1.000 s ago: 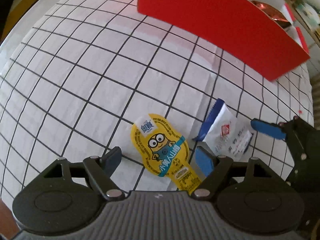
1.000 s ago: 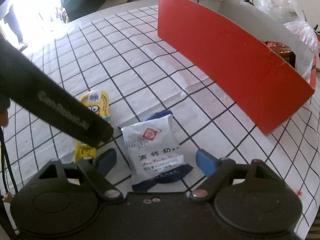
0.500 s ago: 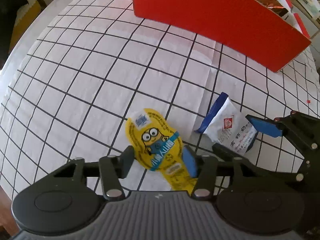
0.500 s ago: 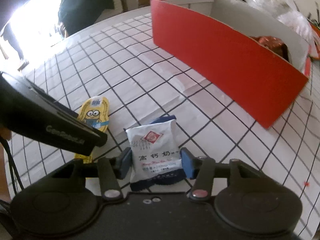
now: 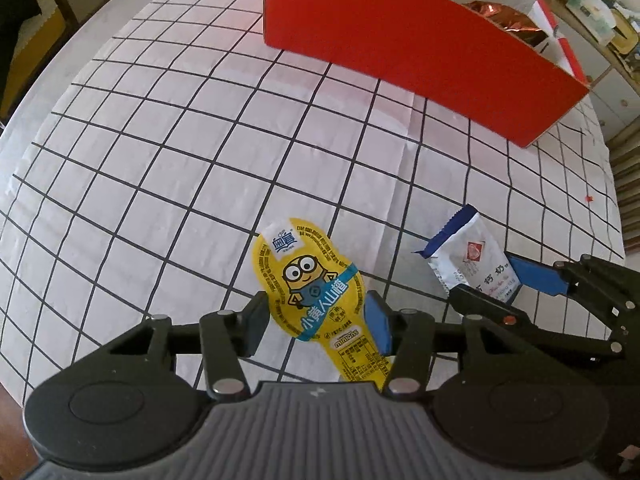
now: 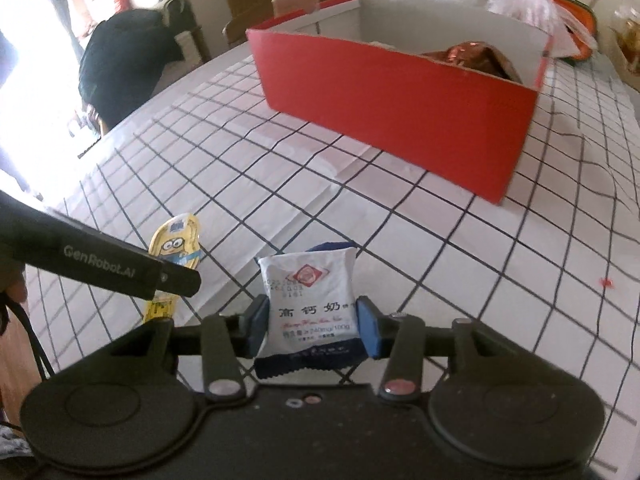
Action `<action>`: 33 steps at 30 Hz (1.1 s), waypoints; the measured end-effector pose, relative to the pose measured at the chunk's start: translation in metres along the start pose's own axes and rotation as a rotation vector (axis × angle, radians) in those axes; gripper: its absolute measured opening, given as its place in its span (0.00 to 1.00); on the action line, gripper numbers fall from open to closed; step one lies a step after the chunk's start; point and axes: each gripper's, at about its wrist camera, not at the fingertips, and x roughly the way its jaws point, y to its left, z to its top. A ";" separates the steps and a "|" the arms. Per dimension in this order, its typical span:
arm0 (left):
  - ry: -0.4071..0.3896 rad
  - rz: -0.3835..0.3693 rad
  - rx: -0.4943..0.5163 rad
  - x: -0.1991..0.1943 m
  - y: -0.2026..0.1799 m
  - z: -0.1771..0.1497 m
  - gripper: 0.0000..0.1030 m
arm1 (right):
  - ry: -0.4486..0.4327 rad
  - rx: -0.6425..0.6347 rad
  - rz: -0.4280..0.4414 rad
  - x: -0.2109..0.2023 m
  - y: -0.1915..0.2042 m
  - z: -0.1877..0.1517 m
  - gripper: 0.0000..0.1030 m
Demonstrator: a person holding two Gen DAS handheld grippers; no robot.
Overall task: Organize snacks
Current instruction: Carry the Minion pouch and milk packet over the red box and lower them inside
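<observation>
My left gripper (image 5: 316, 326) is shut on a yellow Minions snack pack (image 5: 310, 280) and holds it above the checked tablecloth. My right gripper (image 6: 312, 326) is shut on a white and blue milk candy packet (image 6: 310, 304), also lifted off the cloth. The white packet also shows in the left wrist view (image 5: 468, 258), and the yellow pack in the right wrist view (image 6: 176, 242). A red cardboard box (image 6: 392, 108) with white inner walls stands farther back on the table; it also shows in the left wrist view (image 5: 416, 48).
A shiny copper-coloured bag (image 6: 476, 56) lies inside the red box. Plastic bags (image 6: 528, 4) sit behind the box. A dark chair with clothes (image 6: 120, 60) stands past the table's far left edge. The white grid tablecloth (image 5: 168, 152) covers the table.
Both grippers have closed on their snacks, the left on the yellow pack and the right on the white packet, and lifted them. The red box now looks farther away.
</observation>
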 end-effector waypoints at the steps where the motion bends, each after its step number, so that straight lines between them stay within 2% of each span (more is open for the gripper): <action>1: -0.003 -0.002 0.001 -0.002 0.000 -0.001 0.49 | -0.008 0.008 -0.001 -0.004 0.000 -0.001 0.44; 10: -0.065 -0.023 0.014 -0.032 -0.002 0.000 0.49 | -0.082 0.092 -0.026 -0.039 -0.005 0.006 0.44; 16: -0.139 -0.028 0.048 -0.058 -0.009 0.011 0.49 | -0.142 0.109 -0.058 -0.061 -0.006 0.022 0.44; 24: -0.228 -0.014 0.128 -0.082 -0.021 0.041 0.49 | -0.213 0.115 -0.119 -0.079 -0.004 0.049 0.44; 33: -0.298 -0.048 0.245 -0.099 -0.029 0.088 0.49 | -0.268 0.143 -0.206 -0.080 -0.001 0.089 0.44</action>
